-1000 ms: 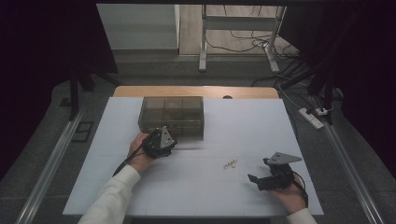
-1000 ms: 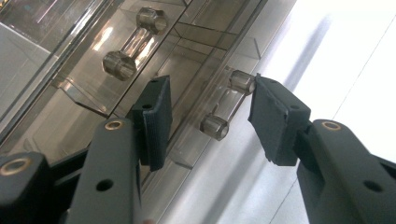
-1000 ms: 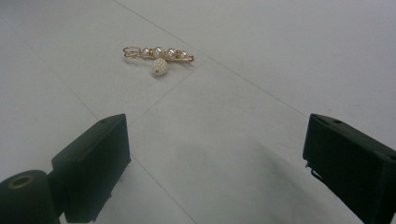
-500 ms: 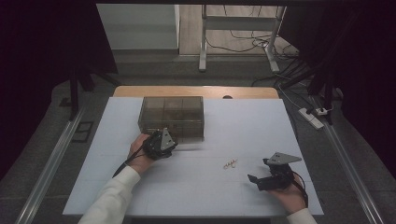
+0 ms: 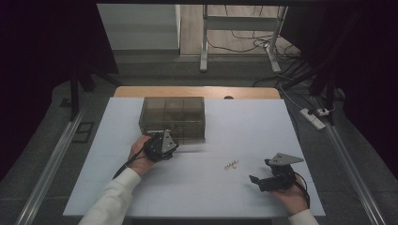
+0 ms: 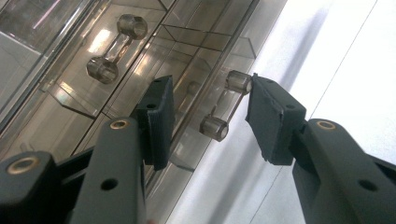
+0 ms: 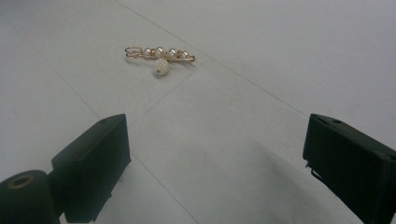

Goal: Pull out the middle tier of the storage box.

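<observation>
- Front and centre, the drawer handle (image 6: 226, 105): a clear smoky bar with two stubby round ends, glassy and see-through
- It sits on the front of the drawer box (image 5: 172, 118), a boxy tinted-plastic case with compartments showing through its lid, standing on the far half of the white table mat (image 5: 244, 122)
- A second handle (image 6: 116, 48) of the same dumbbell shape shows farther along the box front in the left gripper view
- Left gripper (image 5: 164, 144) is right up against the box's near face, with the drawer handle lying between its jaws
- One end of the handle is touching or just about touching one black pad (image 6: 264, 116); the opposite pad is apart from the handle, so no clamp on it
- Those jaws stand roughly half open, matte black pads with a rough face
- Out on the mat, a small hair clip (image 7: 159, 56): thin gold wire, a row of little pearls and one pearly ball beneath
- It lies flat between the two grippers, nearer the right one
- Right gripper (image 5: 256, 180) rests low on the mat near the front edge, jaws spread wide, nothing between them; the clip lies ahead of the tips, well apart
</observation>
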A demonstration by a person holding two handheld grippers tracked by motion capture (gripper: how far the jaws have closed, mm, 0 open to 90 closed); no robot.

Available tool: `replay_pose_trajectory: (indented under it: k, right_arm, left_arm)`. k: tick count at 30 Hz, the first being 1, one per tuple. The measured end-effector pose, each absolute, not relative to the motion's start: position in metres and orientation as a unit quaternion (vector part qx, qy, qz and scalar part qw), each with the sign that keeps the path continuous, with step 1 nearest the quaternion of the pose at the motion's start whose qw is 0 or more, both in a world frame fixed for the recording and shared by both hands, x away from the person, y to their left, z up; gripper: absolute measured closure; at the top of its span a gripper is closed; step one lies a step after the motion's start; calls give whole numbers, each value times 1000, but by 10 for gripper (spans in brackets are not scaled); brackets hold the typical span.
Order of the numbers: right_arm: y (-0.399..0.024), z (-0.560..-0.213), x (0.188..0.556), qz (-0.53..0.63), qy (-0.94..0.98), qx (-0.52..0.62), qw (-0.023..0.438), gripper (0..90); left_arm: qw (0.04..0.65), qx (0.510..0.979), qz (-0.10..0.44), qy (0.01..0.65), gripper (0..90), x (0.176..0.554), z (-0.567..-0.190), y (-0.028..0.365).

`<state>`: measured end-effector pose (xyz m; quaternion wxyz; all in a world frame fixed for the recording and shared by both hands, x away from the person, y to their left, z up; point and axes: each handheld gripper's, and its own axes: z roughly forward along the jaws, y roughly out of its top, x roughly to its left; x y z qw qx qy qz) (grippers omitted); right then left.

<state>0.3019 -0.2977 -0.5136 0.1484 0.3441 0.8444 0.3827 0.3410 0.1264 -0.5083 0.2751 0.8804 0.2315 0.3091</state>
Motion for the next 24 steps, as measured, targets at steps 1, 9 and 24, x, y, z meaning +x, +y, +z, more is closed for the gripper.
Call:
replay_pose_trajectory:
  k: [1,9,24]
  right_arm:
    - [-298,-514,302,383,844,344,148,73]
    - [-298,-513,302,384,844,344,149,73]
    - [-299,-513,302,384,844,345,149,73]
  left_arm:
    - [275,881,309,231,512,341,-508,126]
    - [274,881,309,229,514,340,-508,126]
    - [275,882,309,226,518,337,-508,126]
